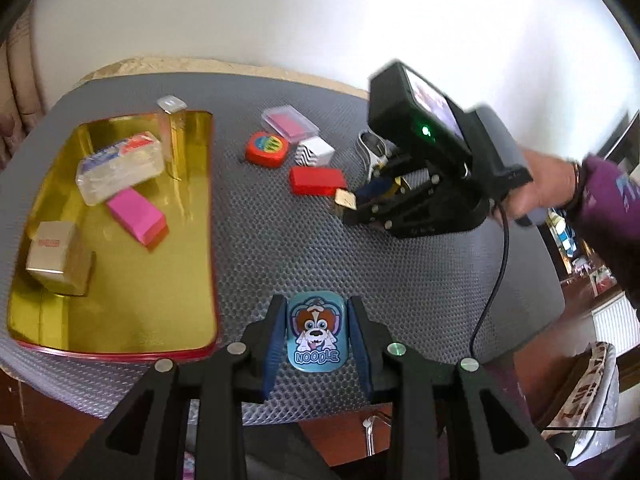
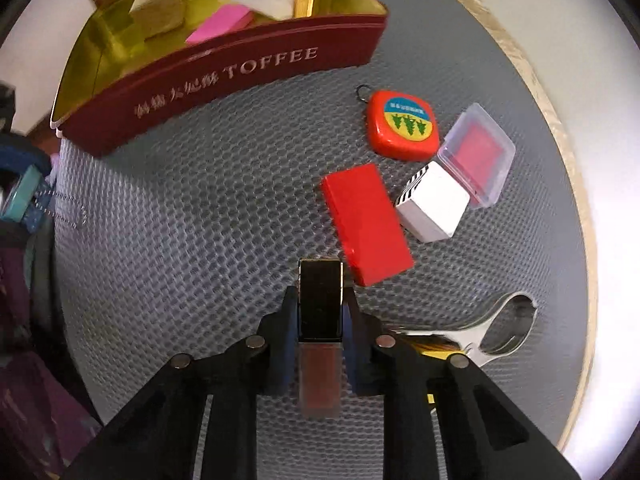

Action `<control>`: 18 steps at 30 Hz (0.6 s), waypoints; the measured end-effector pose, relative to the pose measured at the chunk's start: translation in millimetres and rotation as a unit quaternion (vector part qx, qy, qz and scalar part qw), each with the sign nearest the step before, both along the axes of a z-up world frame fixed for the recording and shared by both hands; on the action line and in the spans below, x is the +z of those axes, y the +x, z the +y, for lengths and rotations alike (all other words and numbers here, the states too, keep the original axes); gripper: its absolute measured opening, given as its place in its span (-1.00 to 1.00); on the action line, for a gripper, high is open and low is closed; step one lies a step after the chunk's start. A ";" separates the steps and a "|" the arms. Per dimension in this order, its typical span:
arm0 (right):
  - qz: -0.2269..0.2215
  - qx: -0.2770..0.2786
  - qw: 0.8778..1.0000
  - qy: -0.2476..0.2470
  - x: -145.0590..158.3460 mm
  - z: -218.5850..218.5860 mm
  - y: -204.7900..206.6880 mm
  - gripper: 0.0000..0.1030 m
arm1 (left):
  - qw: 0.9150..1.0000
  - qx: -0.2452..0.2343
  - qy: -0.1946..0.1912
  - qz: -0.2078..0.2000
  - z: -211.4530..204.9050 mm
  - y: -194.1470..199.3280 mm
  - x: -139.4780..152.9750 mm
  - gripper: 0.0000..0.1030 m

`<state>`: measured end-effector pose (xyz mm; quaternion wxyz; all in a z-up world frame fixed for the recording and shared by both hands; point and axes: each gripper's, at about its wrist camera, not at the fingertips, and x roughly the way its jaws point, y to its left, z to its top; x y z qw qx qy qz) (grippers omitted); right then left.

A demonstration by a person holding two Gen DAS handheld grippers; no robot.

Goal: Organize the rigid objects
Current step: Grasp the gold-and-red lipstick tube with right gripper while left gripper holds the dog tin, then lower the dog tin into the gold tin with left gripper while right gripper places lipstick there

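Left wrist view: the left gripper is clamped on a blue tin printed with a cartoon dog and the word NOODLE; both fingers press its long sides. The tin sits low over the near edge of the grey honeycomb mat.

Right wrist view: the right gripper is clamped on a lipstick tube, gold-capped end pointing forward, translucent reddish body toward the camera. In the left wrist view the same gripper appears at the right of the mat, just beside the red box, held by the person's hand, the gold cap projecting from its fingers.

Just ahead of the right gripper lies a flat red box. Beside it stands a white cube with a striped side, touching a clear plastic case with a red insert. An orange tape measure with a key ring lies near these. A metal tool with a loop handle lies to the right of the gripper.

At the far left of the mat sits an open toffee tin with gold interior and dark red wall. It contains:
- a wrapped white packet;
- a pink block, partly under the packet;
- a beige carton, apart from both;
- a tall clear bottle at the far edge.
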<state>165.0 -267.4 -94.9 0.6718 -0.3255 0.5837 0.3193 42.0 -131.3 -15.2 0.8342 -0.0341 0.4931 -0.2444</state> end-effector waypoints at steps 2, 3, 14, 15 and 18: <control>-0.002 -0.044 0.999 0.027 2.6 -8.4 -4.1 -0.63 | 1.000 0.012 0.010 -0.020 12.4 -2.7 13.4 -0.40; 0.002 -0.063 0.997 0.040 3.7 -13.2 -7.4 -0.63 | 0.999 0.019 0.014 -0.028 19.5 -3.5 19.5 -0.40; 0.013 -0.227 0.943 0.243 14.8 -70.2 -55.9 -0.63 | 0.992 0.084 0.082 -0.047 85.2 41.1 40.6 -0.40; 0.011 -0.237 0.938 0.254 16.0 -72.1 -60.6 -0.63 | 0.992 0.083 0.088 -0.042 85.8 45.1 34.3 -0.40; 0.020 -0.265 0.919 0.292 18.2 -75.4 -64.9 -0.63 | 0.990 0.080 0.110 -0.026 81.7 60.7 13.3 -0.40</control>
